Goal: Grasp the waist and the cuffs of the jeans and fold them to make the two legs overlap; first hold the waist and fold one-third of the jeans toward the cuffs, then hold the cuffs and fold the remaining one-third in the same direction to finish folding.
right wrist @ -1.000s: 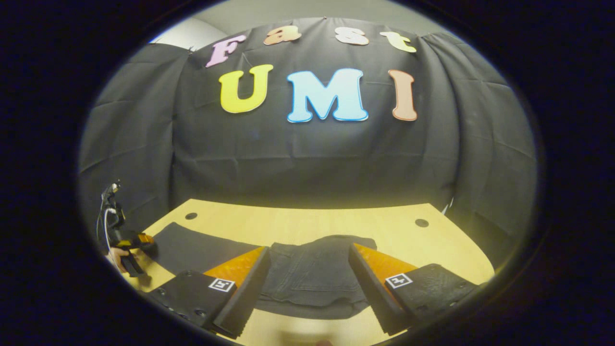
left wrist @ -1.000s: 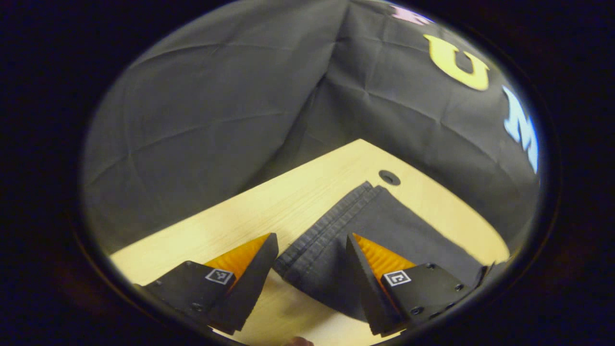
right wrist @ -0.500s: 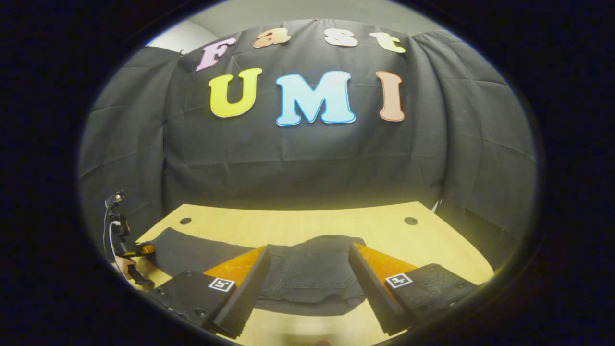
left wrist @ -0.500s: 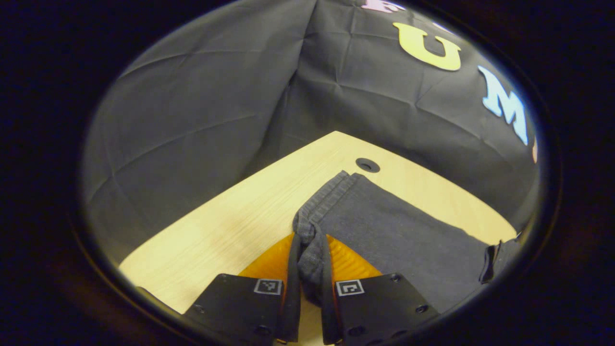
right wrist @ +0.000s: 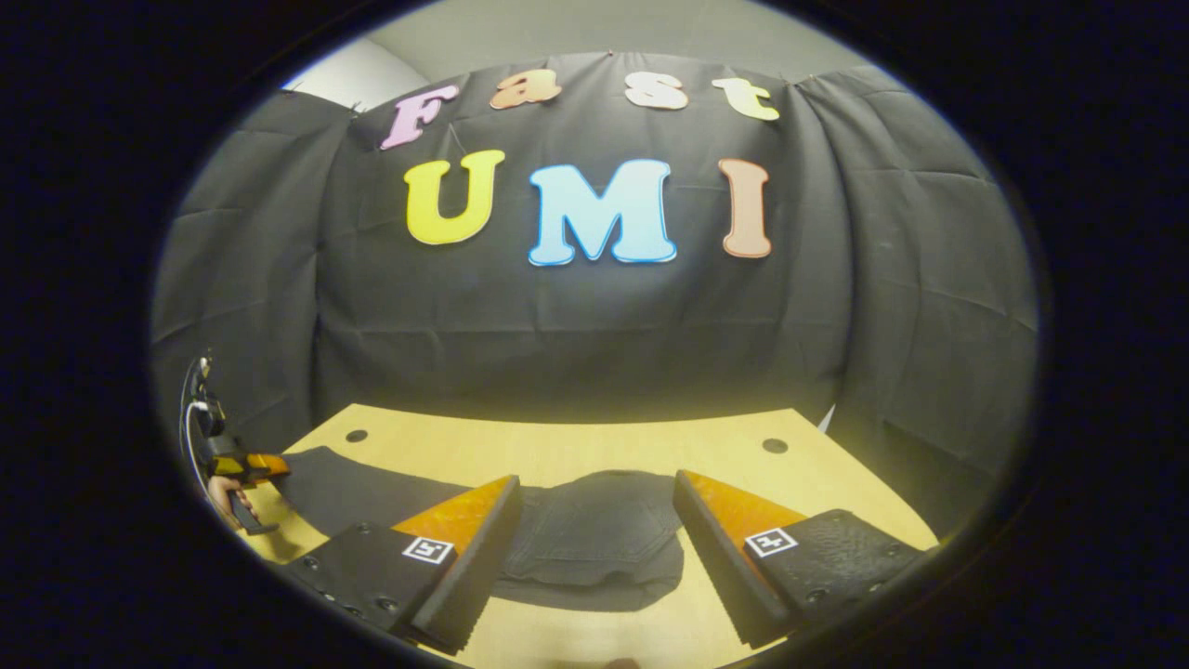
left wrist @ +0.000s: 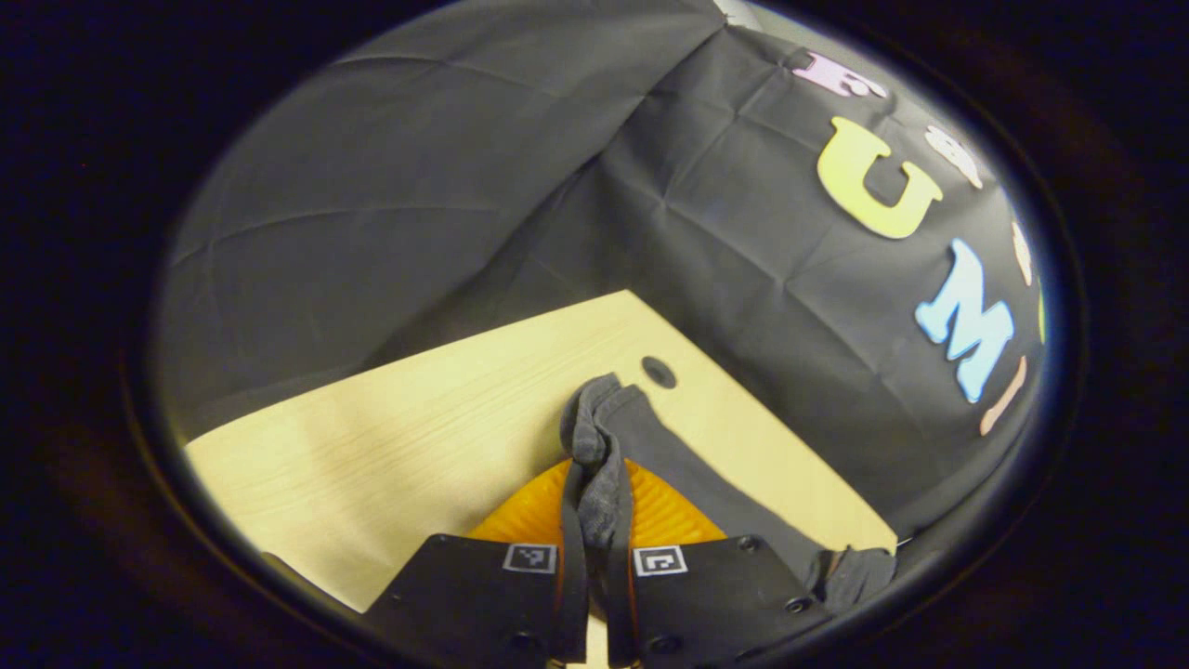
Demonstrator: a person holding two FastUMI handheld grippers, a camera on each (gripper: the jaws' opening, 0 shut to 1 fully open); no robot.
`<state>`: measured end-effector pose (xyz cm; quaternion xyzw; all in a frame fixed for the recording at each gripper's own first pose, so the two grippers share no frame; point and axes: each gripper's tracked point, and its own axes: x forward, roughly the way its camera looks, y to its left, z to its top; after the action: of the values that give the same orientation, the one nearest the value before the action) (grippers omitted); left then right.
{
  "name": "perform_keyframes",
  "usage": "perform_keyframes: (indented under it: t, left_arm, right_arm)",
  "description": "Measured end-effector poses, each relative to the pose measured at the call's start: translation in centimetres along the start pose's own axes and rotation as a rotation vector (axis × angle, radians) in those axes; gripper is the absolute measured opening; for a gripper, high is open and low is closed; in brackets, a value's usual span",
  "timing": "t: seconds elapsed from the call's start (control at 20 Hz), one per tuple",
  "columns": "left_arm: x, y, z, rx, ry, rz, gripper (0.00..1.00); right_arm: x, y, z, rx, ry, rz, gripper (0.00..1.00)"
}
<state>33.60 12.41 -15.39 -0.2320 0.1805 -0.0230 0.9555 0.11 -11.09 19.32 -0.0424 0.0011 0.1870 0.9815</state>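
No words, numbers or brand names can be read on anything on the table. The only signs are small square black-and-white coded markers on the fingers. In the left gripper view, the left gripper (left wrist: 594,469) carries one marker (left wrist: 529,557) on its left finger and another marker (left wrist: 660,560) on its right finger. In the right gripper view, the right gripper (right wrist: 596,483) likewise bears a marker (right wrist: 422,549) on its left finger and a marker (right wrist: 766,540) on its right. Their patterns are blocky shapes, not legible characters.
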Motion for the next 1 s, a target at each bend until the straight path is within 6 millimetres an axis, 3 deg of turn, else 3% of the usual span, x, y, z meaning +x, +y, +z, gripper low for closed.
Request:
perform_keyframes:
  t: [0.2,0.3,0.55,0.7,0.85,1.0]
  left_arm:
    - [-3.3,-7.7,-0.3,0.055,-0.038,-0.059,0.16]
    - [-5.3,-11.5,-1.1,0.075,-0.058,-0.080,0.16]
    - [-9.5,-23.5,-5.8,0.104,-0.070,-0.160,0.16]
    - [-11.7,-32.0,-10.6,0.163,-0.060,-0.229,0.16]
    - [-12.7,-39.6,-18.2,0.264,-0.022,-0.283,0.16]
    - [-12.7,-43.7,-26.2,0.316,0.037,-0.303,0.16]
  right_arm:
    - [-1.0,-0.1,1.3,-0.042,-0.050,0.079,0.97]
    - [-1.4,-0.5,0.8,-0.074,-0.048,0.113,0.96]
    - [-2.6,-0.9,0.3,-0.123,-0.038,0.239,0.95]
    - [-3.2,-2.7,0.7,-0.109,-0.059,0.270,0.94]
    - [-3.8,-6.7,1.4,-0.068,-0.092,0.251,0.95]
    - [-4.0,-11.1,0.8,-0.056,-0.091,0.215,0.96]
